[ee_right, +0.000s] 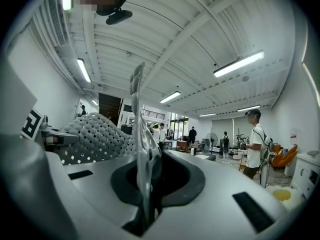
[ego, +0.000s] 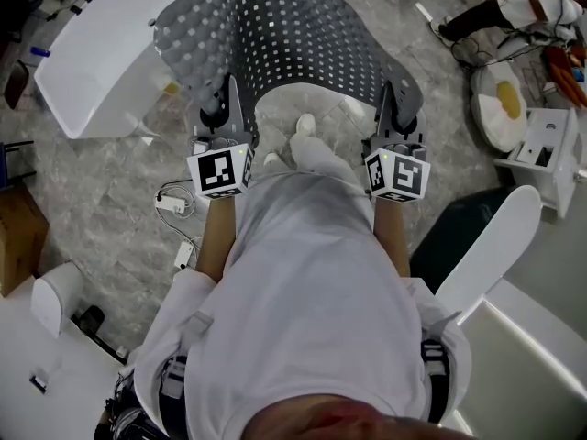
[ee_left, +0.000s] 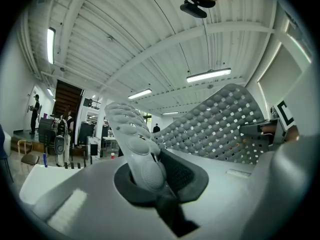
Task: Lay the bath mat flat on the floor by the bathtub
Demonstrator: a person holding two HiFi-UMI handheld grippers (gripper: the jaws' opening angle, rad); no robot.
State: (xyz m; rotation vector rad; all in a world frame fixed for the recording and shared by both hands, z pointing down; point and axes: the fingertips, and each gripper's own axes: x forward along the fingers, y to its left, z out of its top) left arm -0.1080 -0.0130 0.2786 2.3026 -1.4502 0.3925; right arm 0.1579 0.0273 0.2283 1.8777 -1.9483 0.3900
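The person stands over the marble floor with the grey perforated bath mat held up by its near edge. The left tool is clenched on one corner of that edge and the right tool on the other. Each gripper view shows the mat's rubbery rim pinched tight between the jaws and rising out of them.

Between the two tools the near edge sags a little. Beyond them the mat arches up and away from the person, with its dotted surface spread wide ahead of both tools. I cannot tell whether its far end touches the floor yet.

The white bathtub lies ahead of the left tool and off to its outer side, close to the mat's left border.

By my reading the task is roughly midway. The mat is picked up, opened out and brought near the tub, but none of it lies flat. What is left is to lower both tools together so the mat settles on the floor alongside the tub, smooth out the arch, and then let go of both corners.
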